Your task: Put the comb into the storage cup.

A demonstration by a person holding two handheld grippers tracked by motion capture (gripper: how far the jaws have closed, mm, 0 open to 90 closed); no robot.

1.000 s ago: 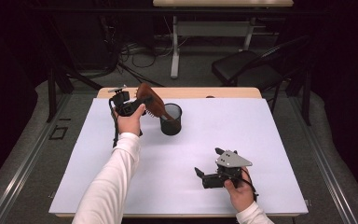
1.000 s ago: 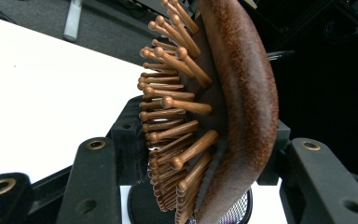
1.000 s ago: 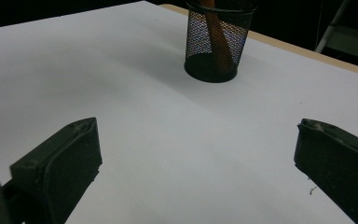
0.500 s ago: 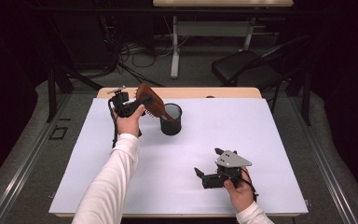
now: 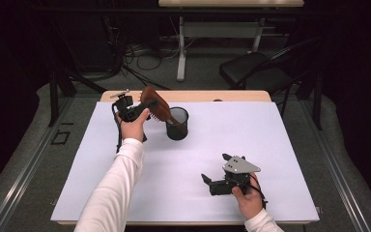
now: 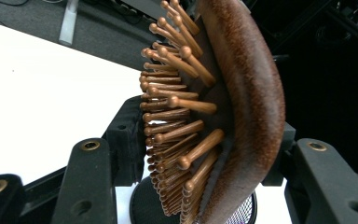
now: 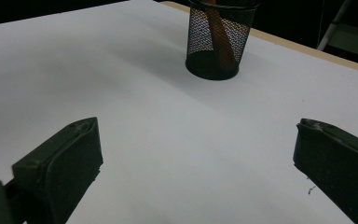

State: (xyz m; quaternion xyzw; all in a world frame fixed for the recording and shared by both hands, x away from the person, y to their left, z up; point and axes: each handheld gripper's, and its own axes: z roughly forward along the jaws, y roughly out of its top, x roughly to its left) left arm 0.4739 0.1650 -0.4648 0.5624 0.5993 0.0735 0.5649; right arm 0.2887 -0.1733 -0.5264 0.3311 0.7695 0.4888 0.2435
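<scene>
So right now I'm holding the wooden hairbrush (image 5: 155, 107) by its head with my left gripper (image 5: 142, 107), at the far left of the white table (image 5: 270, 159). The handle is already sitting down inside the black mesh cup (image 5: 177, 123), and the head is leaning out over the cup's rim toward my hand. In the left gripper view the brush head (image 6: 223, 107) is standing between the two jaws, bristles facing one pad and the smooth back against the other. The jaws have just been opening a little, but they're not wide at all, and the pads look like they're still touching the brush on both sides.

My right gripper (image 5: 216, 180) is parked near my edge of the table, well apart from the cup, jaws wide and nothing in them. In its own view I'm looking straight at the cup (image 7: 219, 39) with the handle showing through the mesh.

Tips for this bit, as I see it: I'm opening slowly so the brush settles against the rim instead of flopping. The cup is light and the brush is top-heavy, so a sudden release could tip it. I'd keep my hand steady, let the pads clear the bristles fully, then back straight off so nothing snags. The right gripper could steady the cup if it wobbles.
</scene>
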